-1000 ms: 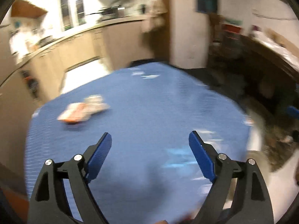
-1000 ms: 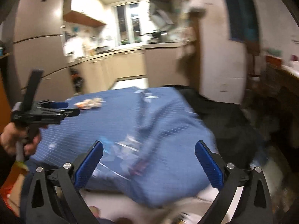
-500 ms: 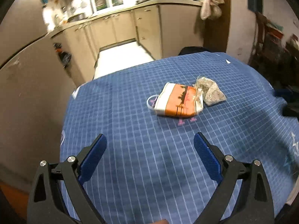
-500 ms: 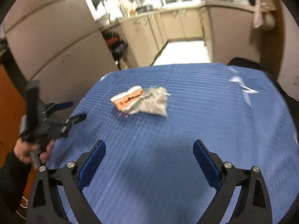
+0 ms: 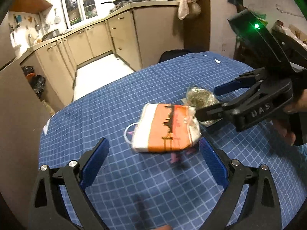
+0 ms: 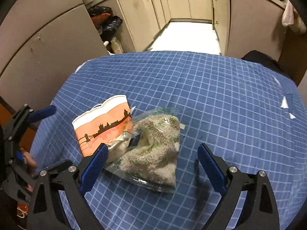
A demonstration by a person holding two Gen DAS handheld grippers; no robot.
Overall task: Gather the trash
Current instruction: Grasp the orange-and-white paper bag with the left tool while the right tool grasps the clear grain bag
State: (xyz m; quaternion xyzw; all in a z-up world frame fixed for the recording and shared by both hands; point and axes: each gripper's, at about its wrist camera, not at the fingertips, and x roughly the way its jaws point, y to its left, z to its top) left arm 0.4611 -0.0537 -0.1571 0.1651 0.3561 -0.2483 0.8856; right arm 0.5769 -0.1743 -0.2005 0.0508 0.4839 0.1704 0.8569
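Note:
An orange-and-white paper bag (image 5: pixel 165 128) (image 6: pixel 101 126) lies on the blue checked tablecloth (image 5: pixel 134 182) (image 6: pixel 211 95). A clear plastic bag of brownish scraps (image 5: pixel 201 95) (image 6: pixel 153 153) rests against it. My left gripper (image 5: pixel 153 143) (image 6: pixel 49 139) stands open just short of the paper bag, which is wider than the gap. My right gripper (image 6: pixel 152 147) (image 5: pixel 206 102) comes in from the right. It straddles the plastic bag with its jaws closing, and the pads are not pressing on it.
A small pink scrap (image 5: pixel 176 158) lies in front of the paper bag. White paper bits (image 6: pixel 285 103) sit near the cloth's far right edge. A dark chair back (image 5: pixel 172 54) stands behind the table. Black rubbish sacks (image 6: pixel 109 23) are by the cabinets. A hand (image 5: pixel 287 130) holds the right gripper.
Both grippers swept across the table to the two bags and dropped lower. The right one came in around the plastic bag and its jaws narrowed.

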